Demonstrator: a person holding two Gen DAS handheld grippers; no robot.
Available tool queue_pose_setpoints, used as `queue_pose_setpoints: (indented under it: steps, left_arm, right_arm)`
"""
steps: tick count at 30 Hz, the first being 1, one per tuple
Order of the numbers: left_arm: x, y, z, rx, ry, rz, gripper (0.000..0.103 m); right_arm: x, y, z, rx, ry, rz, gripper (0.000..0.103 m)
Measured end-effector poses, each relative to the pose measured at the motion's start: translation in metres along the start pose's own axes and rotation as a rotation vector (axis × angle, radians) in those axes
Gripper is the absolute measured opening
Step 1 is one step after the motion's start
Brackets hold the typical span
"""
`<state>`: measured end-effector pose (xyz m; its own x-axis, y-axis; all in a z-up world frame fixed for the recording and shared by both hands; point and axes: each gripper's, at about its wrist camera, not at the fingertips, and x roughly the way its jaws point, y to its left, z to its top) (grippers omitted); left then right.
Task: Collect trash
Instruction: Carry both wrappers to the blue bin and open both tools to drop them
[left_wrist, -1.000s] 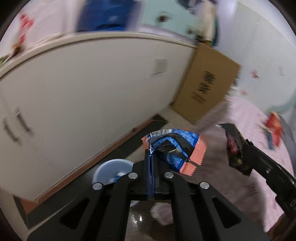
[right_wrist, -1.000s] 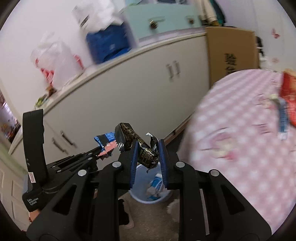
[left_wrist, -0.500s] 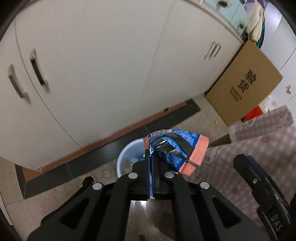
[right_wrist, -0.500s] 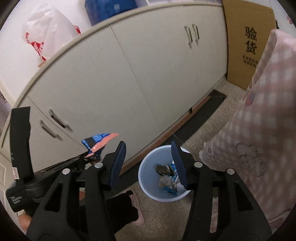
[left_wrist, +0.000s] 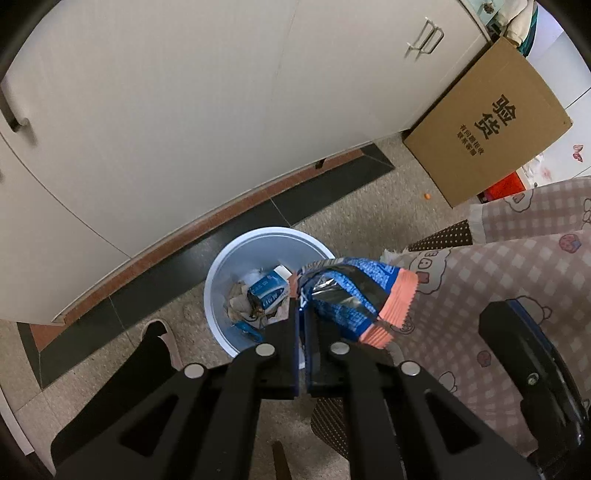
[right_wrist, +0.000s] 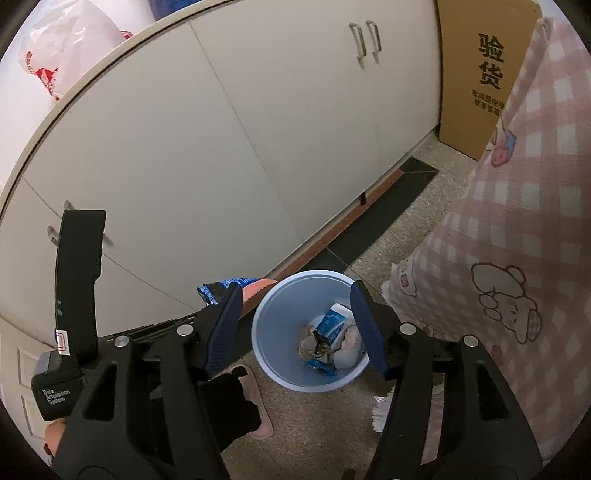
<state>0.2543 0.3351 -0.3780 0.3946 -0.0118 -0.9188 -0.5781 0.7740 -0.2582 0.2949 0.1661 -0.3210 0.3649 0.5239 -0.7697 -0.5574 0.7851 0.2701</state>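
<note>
The blue snack wrapper (left_wrist: 347, 295) with its pink crimped edge is pinched between the closed fingers of my left gripper (left_wrist: 301, 325), held above the right rim of the light-blue trash bin (left_wrist: 221, 277). The bin stands on the floor near the cabinet's dark baseboard and contains a blue-and-white carton (right_wrist: 330, 325) and crumpled scraps. My right gripper (right_wrist: 295, 332) is spread wide and holds nothing, with its fingers framing the bin opening. The pink checked tablecloth (right_wrist: 517, 221) hangs beside the bin on the right. A cardboard box (left_wrist: 487, 125) leans against the white cabinet (left_wrist: 184, 110).
</note>
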Motion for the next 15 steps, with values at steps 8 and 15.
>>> queue_pose_setpoints:
  steps: [8,15]
  left_arm:
    - [0.009,-0.005,0.006,-0.014,0.019,-0.024,0.021]
    - [0.007,-0.001,0.005,-0.035,0.022,-0.05,0.046]
  right_arm:
    - [0.005,-0.012,-0.002,0.034,0.004,-0.001,0.063]
    - [0.005,-0.013,-0.002,0.04,0.009,0.003,0.063]
